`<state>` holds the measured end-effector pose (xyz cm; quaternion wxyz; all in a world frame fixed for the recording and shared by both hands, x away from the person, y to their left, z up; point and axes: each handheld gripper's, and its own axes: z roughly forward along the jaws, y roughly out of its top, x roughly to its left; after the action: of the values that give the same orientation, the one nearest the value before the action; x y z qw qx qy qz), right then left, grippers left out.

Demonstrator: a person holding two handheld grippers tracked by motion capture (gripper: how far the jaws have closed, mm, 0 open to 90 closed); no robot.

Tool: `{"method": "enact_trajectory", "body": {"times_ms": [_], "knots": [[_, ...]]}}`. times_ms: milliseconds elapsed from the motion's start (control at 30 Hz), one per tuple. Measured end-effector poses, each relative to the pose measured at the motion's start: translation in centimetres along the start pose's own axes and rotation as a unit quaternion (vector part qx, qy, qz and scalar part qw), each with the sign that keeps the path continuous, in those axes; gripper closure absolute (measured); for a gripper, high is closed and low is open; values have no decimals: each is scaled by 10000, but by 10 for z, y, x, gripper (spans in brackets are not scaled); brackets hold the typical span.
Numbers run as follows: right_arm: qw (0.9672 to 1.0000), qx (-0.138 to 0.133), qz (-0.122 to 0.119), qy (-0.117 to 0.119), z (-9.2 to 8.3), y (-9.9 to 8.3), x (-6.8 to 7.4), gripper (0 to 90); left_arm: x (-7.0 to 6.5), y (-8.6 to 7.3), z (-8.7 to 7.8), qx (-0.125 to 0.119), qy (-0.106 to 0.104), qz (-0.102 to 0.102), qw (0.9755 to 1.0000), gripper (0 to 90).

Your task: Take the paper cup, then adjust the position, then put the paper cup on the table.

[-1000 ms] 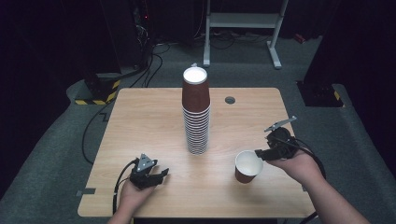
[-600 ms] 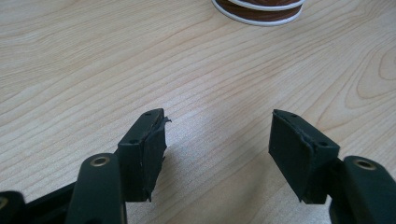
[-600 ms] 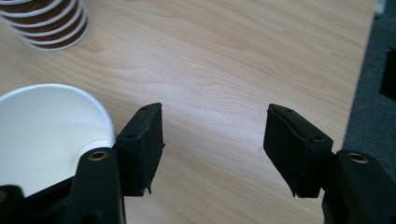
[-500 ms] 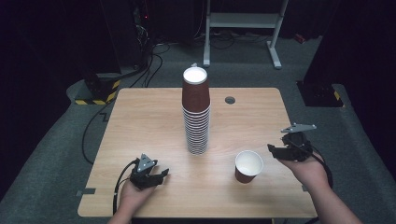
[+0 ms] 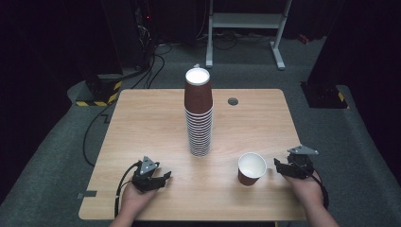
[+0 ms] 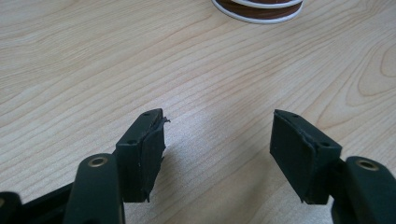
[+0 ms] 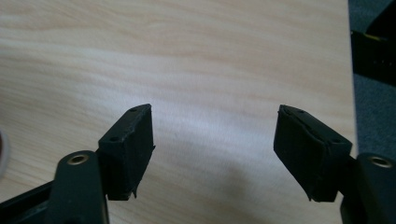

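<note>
right gripper let go, single cup left standing by the stack

right gripper point(image 5: 280, 166) sat low at the near right edge of the table point(image 5: 142, 123), held in the person's right hand point(image 5: 302, 184). its jaws had just been opening and stood well apart, with bare wood between them in the right gripper view point(image 7: 215, 149). nothing was pinched or touched by its pads point(image 7: 130, 149).

the single cup point(image 5: 250, 168) stood upright on the table just beside that gripper, toward the middle of the table, mouth up, brown outside and white inside. a small gap lay between cup and jaws, so the two were apart. a sliver of the cup's rim showed at the left edge of the right gripper view point(image 7: 3, 149).

the stack of cups point(image 5: 198, 113) stood upside down near the middle of the table, tall and straight, its white base on top. the single cup was to the right of it and nearer the person, not touching it.

left gripper point(image 5: 163, 178) rested near the front left of the table in the left hand point(image 5: 135, 198), well apart from both the stack and the single cup. its jaws had opened a little further and stood apart with nothing between them point(image 6: 217, 144). the bottom rings of the stack showed at the top of the left gripper view point(image 6: 257, 7).

a small dark round hole point(image 5: 232, 101) sat in the table behind the stack, to its right.
</note>
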<state>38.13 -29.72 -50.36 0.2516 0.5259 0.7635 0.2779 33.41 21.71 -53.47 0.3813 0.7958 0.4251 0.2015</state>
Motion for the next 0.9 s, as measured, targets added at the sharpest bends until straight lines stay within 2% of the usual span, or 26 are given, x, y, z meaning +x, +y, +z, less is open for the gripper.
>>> {"method": "enact_trajectory", "body": {"times_ms": [67, 100, 233, 267, 567, 667, 900], "knots": [[10000, -10, 87, 30, 2, -5, 0, 262, 0, 0, 0, 10, 5, 5, 10000, 356], [9996, -29, 269, 104, 5, -15, -1, 244, 0, 0, 0, 19, 11, 14, 10000, 355], [9989, -39, 435, 155, 8, -27, -2, 226, -1, 1, 1, 59, 40, 29, 10000, 354], [9989, -161, 437, 102, 7, -32, -1, 223, -1, 1, 2, 79, 66, 5, 9999, 350], [9989, -148, 423, 126, 6, -32, 0, 205, -3, 1, 2, 174, 140, 41, 9997, 337], [9989, -137, 429, 113, 6, -32, 0, 205, -4, 1, 2, 167, 168, 111, 9997, 336], [9987, -154, 482, 33, 6, -33, 3, 212, -4, 0, 2, 173, 185, 56, 9997, 330]]}}
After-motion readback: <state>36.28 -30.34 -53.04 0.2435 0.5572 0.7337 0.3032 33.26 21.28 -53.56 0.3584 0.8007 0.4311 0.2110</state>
